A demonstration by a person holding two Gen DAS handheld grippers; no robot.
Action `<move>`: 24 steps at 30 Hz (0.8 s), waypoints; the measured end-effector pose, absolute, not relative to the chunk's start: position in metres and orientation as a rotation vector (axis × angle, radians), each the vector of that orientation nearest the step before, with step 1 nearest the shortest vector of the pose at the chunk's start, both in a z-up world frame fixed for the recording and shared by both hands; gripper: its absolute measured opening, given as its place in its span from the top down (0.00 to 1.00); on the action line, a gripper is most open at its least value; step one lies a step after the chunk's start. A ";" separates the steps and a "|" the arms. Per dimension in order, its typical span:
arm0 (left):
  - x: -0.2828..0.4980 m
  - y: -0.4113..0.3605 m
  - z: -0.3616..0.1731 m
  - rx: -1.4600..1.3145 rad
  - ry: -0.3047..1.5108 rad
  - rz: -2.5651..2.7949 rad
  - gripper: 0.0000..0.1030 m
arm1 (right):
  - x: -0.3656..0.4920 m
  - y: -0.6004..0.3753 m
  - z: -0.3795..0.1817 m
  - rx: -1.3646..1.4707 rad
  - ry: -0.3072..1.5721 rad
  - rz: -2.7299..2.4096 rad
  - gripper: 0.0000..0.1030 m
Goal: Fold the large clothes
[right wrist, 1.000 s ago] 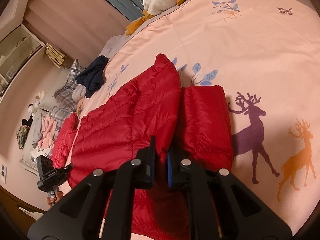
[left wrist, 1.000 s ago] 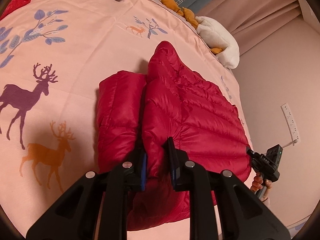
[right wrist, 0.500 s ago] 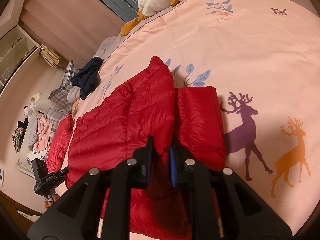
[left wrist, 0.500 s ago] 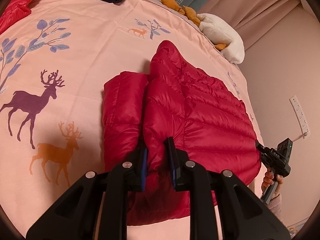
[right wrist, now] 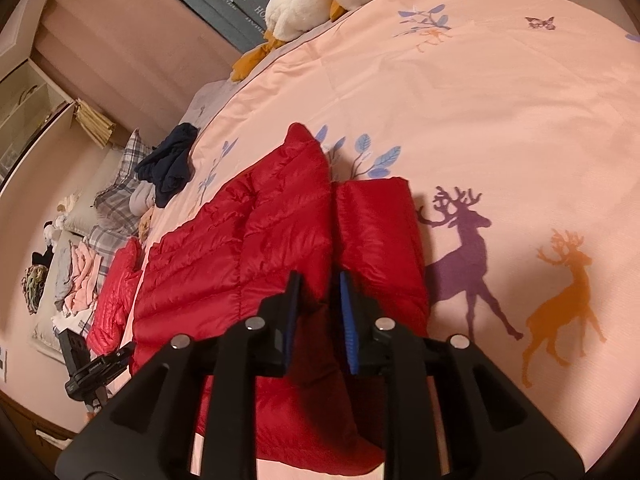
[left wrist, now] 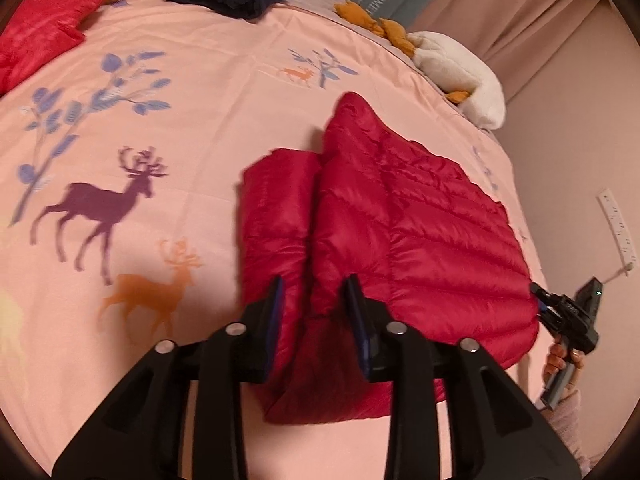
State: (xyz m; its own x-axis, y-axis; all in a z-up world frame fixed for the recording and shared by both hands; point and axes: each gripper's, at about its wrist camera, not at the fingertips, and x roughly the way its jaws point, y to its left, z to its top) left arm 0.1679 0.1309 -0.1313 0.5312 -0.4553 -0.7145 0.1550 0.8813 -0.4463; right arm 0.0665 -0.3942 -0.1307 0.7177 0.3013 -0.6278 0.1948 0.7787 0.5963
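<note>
pink deer-print bedspread (left wrist: 200,128) under red down jacket (left wrist: 420,232); left gripper (left wrist: 314,298) and right gripper (right wrist: 319,290) jaws apart, empty

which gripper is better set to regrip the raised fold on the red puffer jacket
Left, narrowly. The left gripper is wide open astride the raised fold of the red quilted puffer jacket; the right gripper straddles it too, with a narrower gap.
</note>
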 end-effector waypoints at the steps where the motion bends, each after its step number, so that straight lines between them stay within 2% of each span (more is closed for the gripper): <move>1: 0.165 0.131 -0.129 -0.326 0.935 -0.353 0.61 | 0.063 -0.394 -0.127 0.677 0.774 0.043 0.77; 3: 0.155 0.129 -0.121 -0.270 0.909 -0.304 0.56 | 0.053 -0.390 -0.116 0.597 0.741 -0.041 0.62; 6: 0.140 0.127 -0.111 -0.224 0.877 -0.267 0.47 | 0.036 -0.381 -0.103 0.532 0.692 -0.055 0.62; 9: 0.127 0.123 -0.101 -0.188 0.847 -0.238 0.29 | 0.021 -0.367 -0.100 0.511 0.675 0.000 0.59; 11: 0.118 0.117 -0.096 -0.166 0.826 -0.229 0.26 | 0.016 -0.356 -0.105 0.476 0.697 0.021 0.58; 13: 0.114 0.111 -0.095 -0.147 0.824 -0.210 0.13 | 0.016 -0.346 -0.115 0.438 0.740 0.011 0.57; 16: 0.113 0.102 -0.097 -0.133 0.842 -0.191 0.10 | 0.021 -0.337 -0.131 0.397 0.812 -0.018 0.56; 19: 0.105 0.093 -0.083 -0.105 0.828 -0.179 0.10 | 0.019 -0.331 -0.118 0.369 0.819 -0.044 0.55; 20: 0.101 0.090 -0.075 -0.086 0.812 -0.169 0.10 | 0.016 -0.327 -0.109 0.351 0.804 -0.047 0.48; 21: 0.095 0.086 -0.061 -0.060 0.785 -0.153 0.10 | 0.012 -0.324 -0.095 0.334 0.787 -0.051 0.36; 24: 0.080 0.078 -0.028 -0.022 0.729 -0.125 0.10 | -0.005 -0.311 -0.049 0.314 0.727 -0.050 0.13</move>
